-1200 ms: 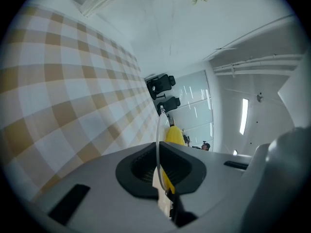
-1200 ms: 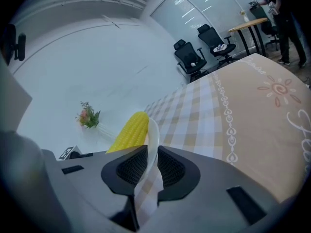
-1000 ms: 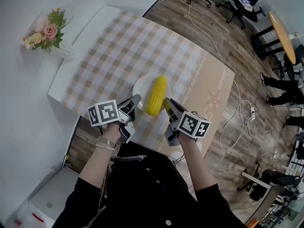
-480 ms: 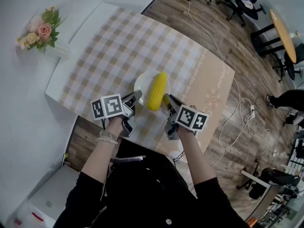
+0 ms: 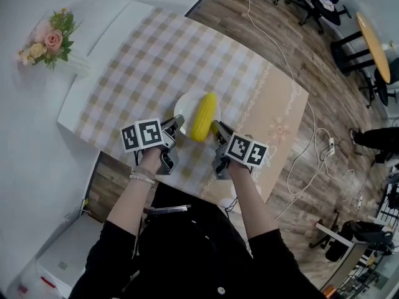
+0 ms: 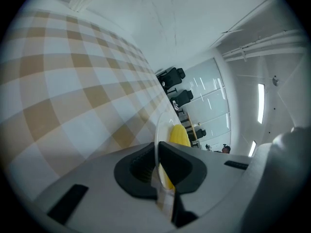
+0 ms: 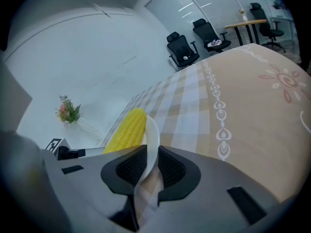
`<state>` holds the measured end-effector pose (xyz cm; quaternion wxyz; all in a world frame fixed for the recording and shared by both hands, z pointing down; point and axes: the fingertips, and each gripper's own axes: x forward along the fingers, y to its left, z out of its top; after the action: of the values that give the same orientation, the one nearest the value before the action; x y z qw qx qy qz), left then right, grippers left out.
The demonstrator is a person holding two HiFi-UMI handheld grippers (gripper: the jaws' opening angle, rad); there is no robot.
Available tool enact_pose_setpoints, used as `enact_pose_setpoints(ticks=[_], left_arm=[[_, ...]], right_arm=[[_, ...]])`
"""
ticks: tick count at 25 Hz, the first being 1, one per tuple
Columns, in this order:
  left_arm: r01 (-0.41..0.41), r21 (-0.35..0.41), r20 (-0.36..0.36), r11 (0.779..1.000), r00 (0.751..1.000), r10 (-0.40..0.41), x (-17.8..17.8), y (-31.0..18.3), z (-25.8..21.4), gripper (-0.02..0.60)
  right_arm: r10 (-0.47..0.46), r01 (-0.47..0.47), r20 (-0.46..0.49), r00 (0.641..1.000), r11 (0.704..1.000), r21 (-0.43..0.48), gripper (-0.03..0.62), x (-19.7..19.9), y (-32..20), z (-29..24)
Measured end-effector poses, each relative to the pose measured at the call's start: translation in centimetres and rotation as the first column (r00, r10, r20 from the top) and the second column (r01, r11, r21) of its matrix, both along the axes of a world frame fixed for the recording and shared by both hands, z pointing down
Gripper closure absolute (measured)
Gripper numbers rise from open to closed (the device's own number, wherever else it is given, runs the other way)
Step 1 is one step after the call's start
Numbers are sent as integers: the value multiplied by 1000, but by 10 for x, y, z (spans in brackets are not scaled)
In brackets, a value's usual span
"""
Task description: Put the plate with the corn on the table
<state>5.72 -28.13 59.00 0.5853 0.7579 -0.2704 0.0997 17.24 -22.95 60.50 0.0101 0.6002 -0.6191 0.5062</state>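
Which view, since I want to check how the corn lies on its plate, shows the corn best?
The head view: the whole corn shows from above, lying across the white plate. The left gripper view catches only a yellow sliver beyond the edge-on rim; the right gripper view shows one side of it.
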Motion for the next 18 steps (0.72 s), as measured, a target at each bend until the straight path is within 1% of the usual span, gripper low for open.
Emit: enact_pose_setpoints(ticks=[4,9,13,18], left_arm=[[-9,-7,32,1000,999,9,4,-2,7,558],[-37,-10,96,999,995,37,-21,-26,11,546],[-53,-9,156,999,986,54,0,-6,21,534],[-64,-5,198,998,978,64,2,-4,22,523]], right_arm=[[12,-12,3,1000,1000,-25,496,4,0,3],[7,-8,-23,1000,997,-74,496,-22,-22,5],[-2,-1,-36,999,995,-100,496,0,-2,12],[-9,4,-47,999,993,-119,496,2,-2,12]])
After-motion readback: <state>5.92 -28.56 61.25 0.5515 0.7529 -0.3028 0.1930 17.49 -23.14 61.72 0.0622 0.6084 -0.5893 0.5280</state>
